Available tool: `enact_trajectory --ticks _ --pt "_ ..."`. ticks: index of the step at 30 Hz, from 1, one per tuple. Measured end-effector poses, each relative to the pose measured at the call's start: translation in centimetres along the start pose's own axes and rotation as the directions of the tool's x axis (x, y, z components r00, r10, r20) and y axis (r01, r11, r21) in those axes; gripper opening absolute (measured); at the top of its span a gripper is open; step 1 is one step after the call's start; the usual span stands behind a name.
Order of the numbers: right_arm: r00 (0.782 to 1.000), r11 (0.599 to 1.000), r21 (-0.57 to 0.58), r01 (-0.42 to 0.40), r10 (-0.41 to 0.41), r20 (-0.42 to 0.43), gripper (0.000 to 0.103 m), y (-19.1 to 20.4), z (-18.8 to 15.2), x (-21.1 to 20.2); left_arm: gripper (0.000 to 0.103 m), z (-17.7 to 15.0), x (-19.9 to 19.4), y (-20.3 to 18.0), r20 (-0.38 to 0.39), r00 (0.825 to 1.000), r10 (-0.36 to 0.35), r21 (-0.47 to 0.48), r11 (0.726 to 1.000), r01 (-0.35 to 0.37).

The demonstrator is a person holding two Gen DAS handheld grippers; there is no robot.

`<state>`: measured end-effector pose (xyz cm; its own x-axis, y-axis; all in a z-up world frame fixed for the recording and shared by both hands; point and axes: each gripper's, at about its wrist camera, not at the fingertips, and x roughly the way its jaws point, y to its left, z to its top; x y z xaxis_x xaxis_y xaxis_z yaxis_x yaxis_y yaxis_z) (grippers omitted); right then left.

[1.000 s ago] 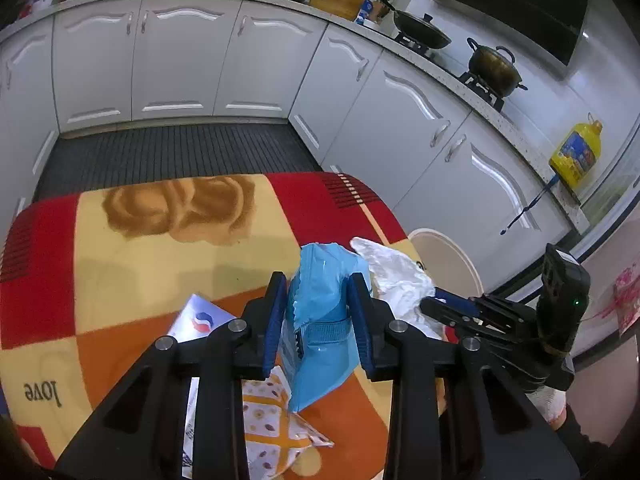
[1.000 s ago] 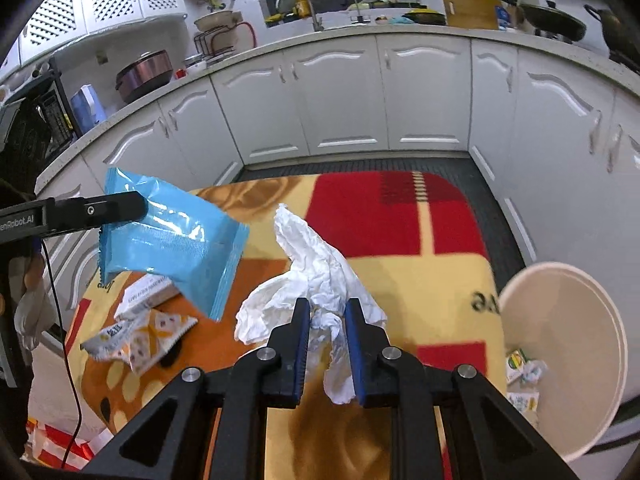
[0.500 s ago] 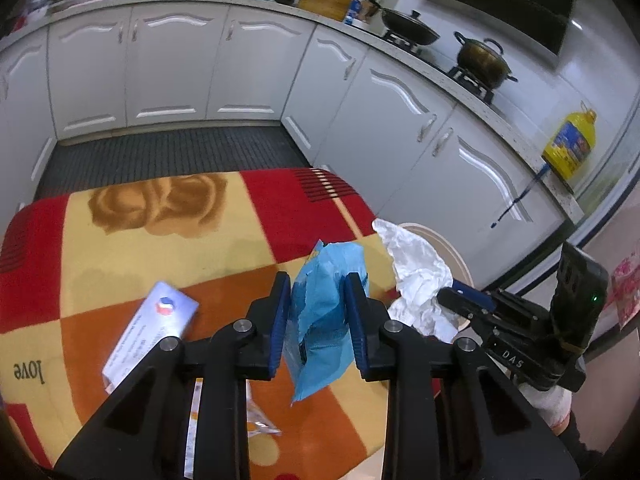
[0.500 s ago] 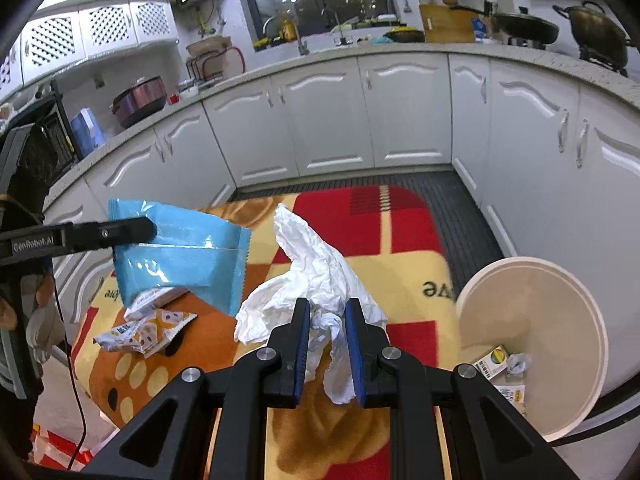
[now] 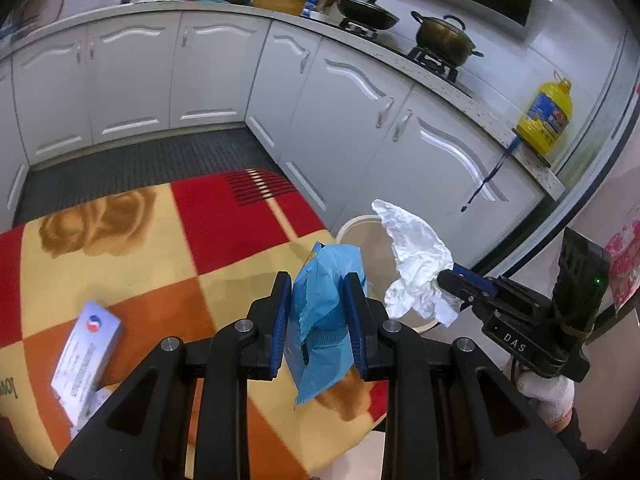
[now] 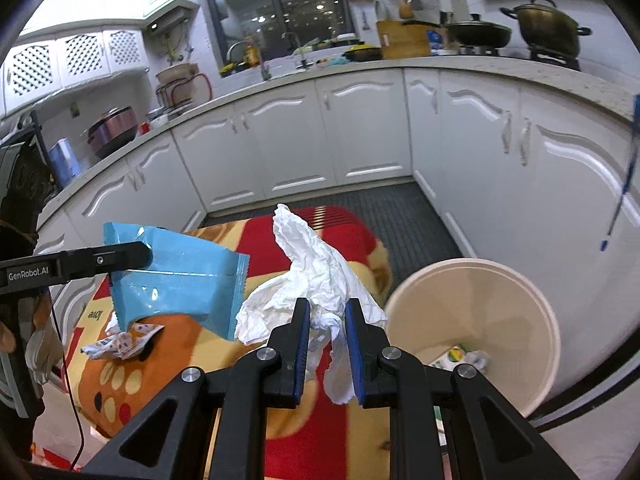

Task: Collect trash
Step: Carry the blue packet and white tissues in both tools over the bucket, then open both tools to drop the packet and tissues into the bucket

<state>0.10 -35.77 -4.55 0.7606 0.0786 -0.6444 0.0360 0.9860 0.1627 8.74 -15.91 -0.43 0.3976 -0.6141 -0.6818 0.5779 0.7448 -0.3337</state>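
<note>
**Both pieces held, bin at lower right**

The left hand-held gripper (image 5: 316,316) is clamped on the blue wrapper (image 5: 326,320); the right hand-held gripper (image 6: 326,344) is clamped on the crumpled white tissue (image 6: 316,276). Both hang above the counter's (image 5: 224,240) edge. Best to carry each fully over the cream bin (image 6: 480,304) before releasing, tissue first. A patterned wrapper (image 6: 120,342) and a white card (image 5: 86,354) remain.

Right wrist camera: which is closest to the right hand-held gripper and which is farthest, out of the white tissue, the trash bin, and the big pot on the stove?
1. White tissue: pinched in the right hand-held gripper.
2. Trash bin: on the floor, right of the gripper, past the table edge.
3. Big pot: far back on the stove, upper right.
</note>
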Motion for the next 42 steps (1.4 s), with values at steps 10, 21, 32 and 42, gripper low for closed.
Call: enact_trajectory --ticks 10,21,32,42 --pt "0.998 0.995 0.074 0.064 -0.065 0.018 0.017 -4.2 -0.6 -2.0 0.024 0.9 2.9 -3.9 -0.021 0.999 -0.034 0.047 0.998 0.035" --pt "0.992 0.980 0.158 0.125 -0.123 -0.021 0.017 -8.5 -2.2 -1.7 0.024 1.8 8.1 -7.6 -0.053 0.997 -0.064 0.051 0.997 0.066" --pt "0.984 0.959 0.228 0.169 -0.152 -0.090 0.017 -12.1 -4.0 0.7 0.024 1.9 14.7 -9.1 -0.105 0.993 -0.050 0.012 0.999 0.052" --pt "0.972 0.948 0.236 0.212 -0.178 -0.156 0.025 -13.3 -4.6 3.4 0.029 1.1 18.2 -9.4 -0.138 0.990 -0.022 0.016 1.000 0.025"
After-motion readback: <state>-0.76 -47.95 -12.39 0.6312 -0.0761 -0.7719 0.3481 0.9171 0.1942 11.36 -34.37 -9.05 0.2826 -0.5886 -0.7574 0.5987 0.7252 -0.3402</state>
